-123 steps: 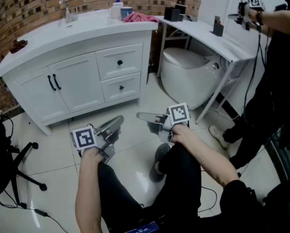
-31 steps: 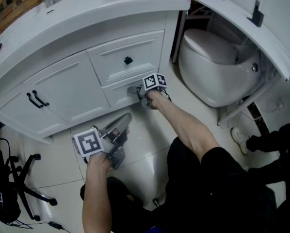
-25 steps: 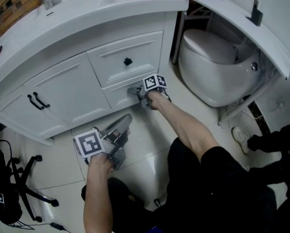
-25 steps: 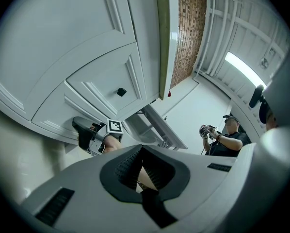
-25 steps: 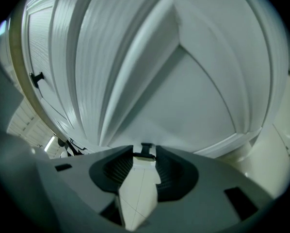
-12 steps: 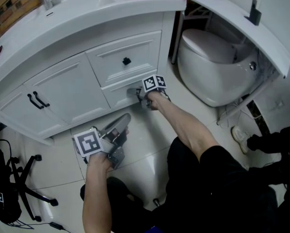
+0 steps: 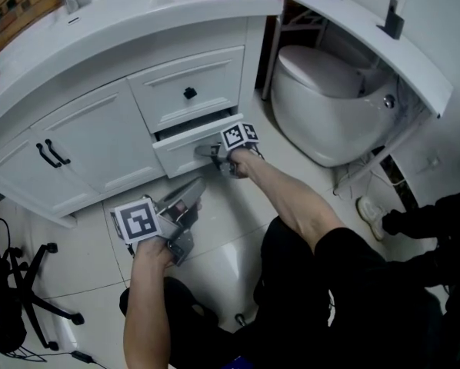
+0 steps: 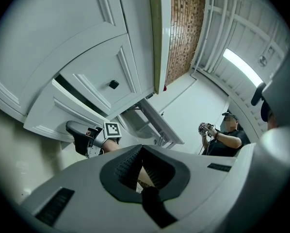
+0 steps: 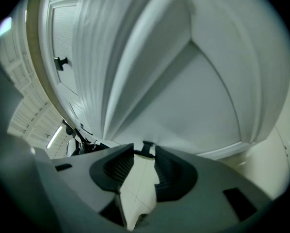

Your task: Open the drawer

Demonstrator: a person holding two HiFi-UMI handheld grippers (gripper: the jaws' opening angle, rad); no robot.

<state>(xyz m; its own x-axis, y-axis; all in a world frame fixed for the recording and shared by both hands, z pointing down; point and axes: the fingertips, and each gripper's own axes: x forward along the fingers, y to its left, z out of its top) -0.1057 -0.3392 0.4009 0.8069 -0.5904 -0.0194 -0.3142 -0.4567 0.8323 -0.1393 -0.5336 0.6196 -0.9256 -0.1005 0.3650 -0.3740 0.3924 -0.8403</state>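
Observation:
The white vanity's lower drawer (image 7: 180, 158) stands pulled out a little, with a dark gap above its front. My right gripper (image 7: 203, 151) is shut on that drawer's small black knob (image 9: 147, 148), and its jaws have just been closing a little with the knob between the tips. The drawer front (image 9: 184, 91) fills the right gripper view. The upper drawer (image 7: 207, 79) with its black knob (image 7: 190, 93) is closed. My left gripper (image 7: 193, 187) hovers over the floor tiles below the drawer, shut and holding nothing. The left gripper view looks up past its own jaws (image 8: 141, 149) at the drawer (image 8: 48, 118) and the right gripper (image 8: 79, 135).
Two cabinet doors with black handles (image 7: 49, 154) sit left of the drawers. A white toilet (image 7: 330, 106) stands right of the vanity under a white side shelf (image 7: 368, 37). A chair base (image 7: 30, 283) is at lower left. Another person (image 8: 227, 135) stands at the right.
The lower drawer has slid out from the cabinet, and a dark gap now shows above its front. My right gripper came toward me with the knob. The left gripper stayed put.

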